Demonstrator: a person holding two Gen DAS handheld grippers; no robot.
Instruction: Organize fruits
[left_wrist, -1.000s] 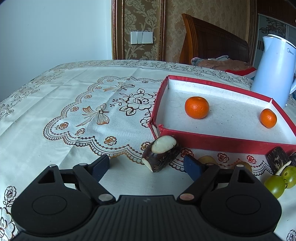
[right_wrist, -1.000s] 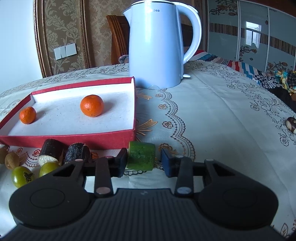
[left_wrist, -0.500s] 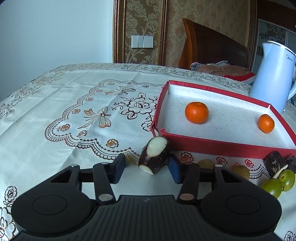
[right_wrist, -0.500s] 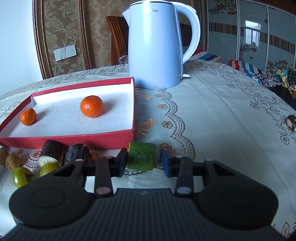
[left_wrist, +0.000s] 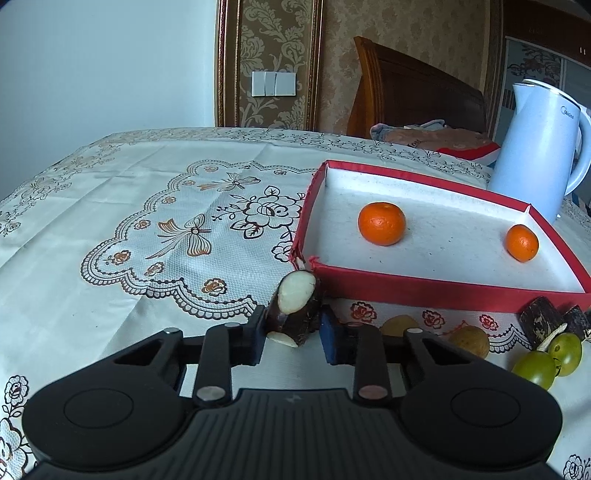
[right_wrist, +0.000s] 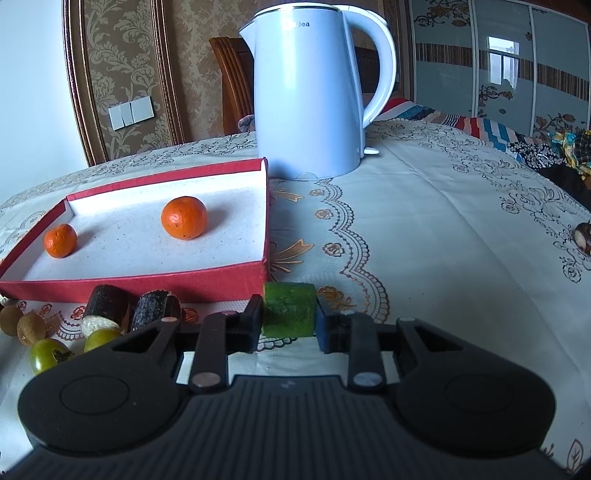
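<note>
Left gripper (left_wrist: 291, 334) fingers closed in on the dark cane chunk (left_wrist: 293, 314), lower centre of frame; left pad touches its skin, right pad touching or a hair off, hard to tell. Chunk's long axis tilts up and away, white cut end up, just beside the red tray (left_wrist: 424, 286) near-left corner. Right gripper (right_wrist: 289, 325) fingers clamped on the green chunk (right_wrist: 289, 309), long axis crossways between the pads, at the tray's (right_wrist: 147, 286) near-right corner. Tray lies ahead of both fingers, up-right for the left, up-left for the right; two oranges (left_wrist: 381, 223) already inside.

Versus a second ago: left fingers were wide open with the cane chunk loose ahead; now narrowed onto it. Right went from one pad off the chunk to both pads on.

Likely next: lift over the wall.
</note>
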